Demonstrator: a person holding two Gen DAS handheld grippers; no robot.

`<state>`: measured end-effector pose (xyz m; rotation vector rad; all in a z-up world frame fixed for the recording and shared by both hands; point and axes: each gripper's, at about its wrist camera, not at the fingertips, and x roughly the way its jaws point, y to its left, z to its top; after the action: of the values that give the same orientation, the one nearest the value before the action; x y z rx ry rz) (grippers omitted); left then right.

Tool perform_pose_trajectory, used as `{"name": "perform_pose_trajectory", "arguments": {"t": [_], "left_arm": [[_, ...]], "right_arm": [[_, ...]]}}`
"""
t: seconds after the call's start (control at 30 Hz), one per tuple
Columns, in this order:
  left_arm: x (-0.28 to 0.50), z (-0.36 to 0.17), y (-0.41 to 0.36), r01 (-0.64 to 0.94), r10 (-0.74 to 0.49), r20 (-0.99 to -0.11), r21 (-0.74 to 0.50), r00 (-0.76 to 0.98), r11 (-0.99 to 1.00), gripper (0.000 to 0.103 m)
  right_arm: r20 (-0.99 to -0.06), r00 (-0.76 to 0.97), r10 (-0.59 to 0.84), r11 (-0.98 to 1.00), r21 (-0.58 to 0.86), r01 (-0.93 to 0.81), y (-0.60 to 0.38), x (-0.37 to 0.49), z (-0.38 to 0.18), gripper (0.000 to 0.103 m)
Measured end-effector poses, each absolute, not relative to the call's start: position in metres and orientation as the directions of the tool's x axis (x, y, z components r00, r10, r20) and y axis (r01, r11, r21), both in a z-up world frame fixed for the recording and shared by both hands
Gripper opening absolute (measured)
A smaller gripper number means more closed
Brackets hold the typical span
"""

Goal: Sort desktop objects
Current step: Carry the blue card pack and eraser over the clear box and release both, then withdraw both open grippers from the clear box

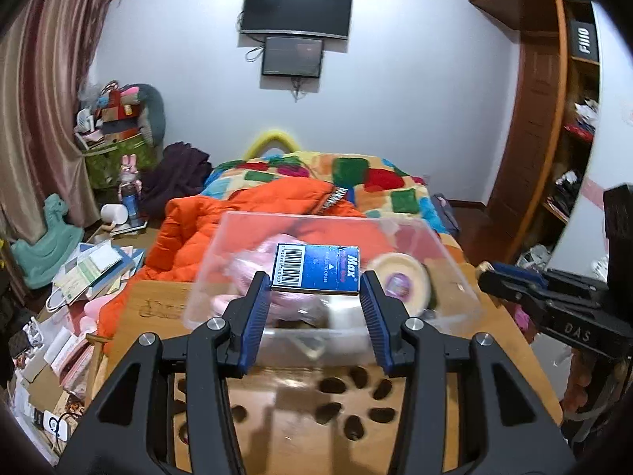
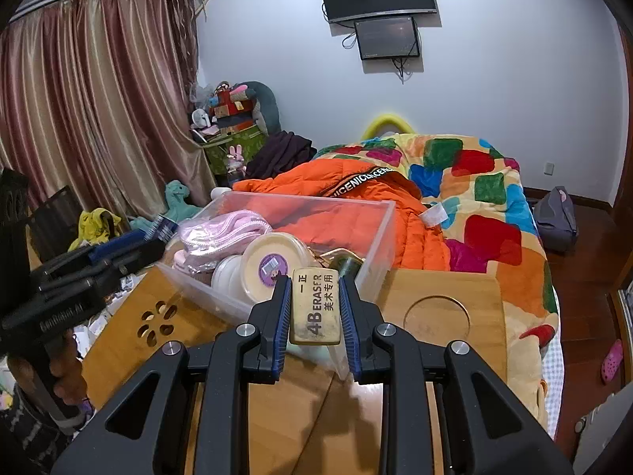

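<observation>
My left gripper (image 1: 315, 281) is shut on a blue "Max" staple box (image 1: 315, 267) and holds it over the clear plastic bin (image 1: 451, 273). My right gripper (image 2: 315, 289) is shut on a tan 4B eraser (image 2: 315, 306) at the bin's near rim (image 2: 379, 237). The bin holds a pink pouch (image 2: 225, 233) and a round cream tin (image 2: 273, 263), which also shows in the left wrist view (image 1: 399, 277). The right gripper shows at the right of the left wrist view (image 1: 488, 273); the left one shows at the left of the right wrist view (image 2: 158, 233).
The bin stands on a bamboo lap table (image 2: 447, 308) with flower cut-outs (image 2: 156, 322), set on a bed with an orange jacket (image 2: 356, 198) and a patchwork blanket (image 2: 482, 190). Books and papers (image 1: 91, 269) clutter the floor to the left. A wooden shelf (image 1: 534, 118) stands on the right.
</observation>
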<state>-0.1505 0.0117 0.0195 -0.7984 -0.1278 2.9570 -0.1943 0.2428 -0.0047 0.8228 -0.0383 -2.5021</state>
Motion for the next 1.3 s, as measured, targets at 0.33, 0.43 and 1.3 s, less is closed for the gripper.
{"name": "perform_pose_trajectory", "arguments": {"t": [0.33, 0.43, 1.3], "left_arm": [[-0.178, -0.004, 0.007, -0.07, 0.122, -0.551, -0.116, -0.825, -0.991, 0.046], [-0.186, -0.009, 0.011, -0.076, 0.126, -0.561, -0.111, -0.818, -0.991, 0.046], [-0.182, 0.01, 0.015, -0.063, 0.072, -0.538, -0.035, -0.84, -0.997, 0.091]], "right_arm": [[-0.597, -0.667, -0.446, -0.88, 0.158, 0.448, 0.221, -0.218, -0.024, 0.022], [-0.606, -0.667, -0.433, -0.883, 0.138, 0.448, 0.218, -0.222, -0.027, 0.022], [-0.565, -0.737, -0.37, -0.904, 0.037, 0.426, 0.21, -0.204, -0.009, 0.042]]}}
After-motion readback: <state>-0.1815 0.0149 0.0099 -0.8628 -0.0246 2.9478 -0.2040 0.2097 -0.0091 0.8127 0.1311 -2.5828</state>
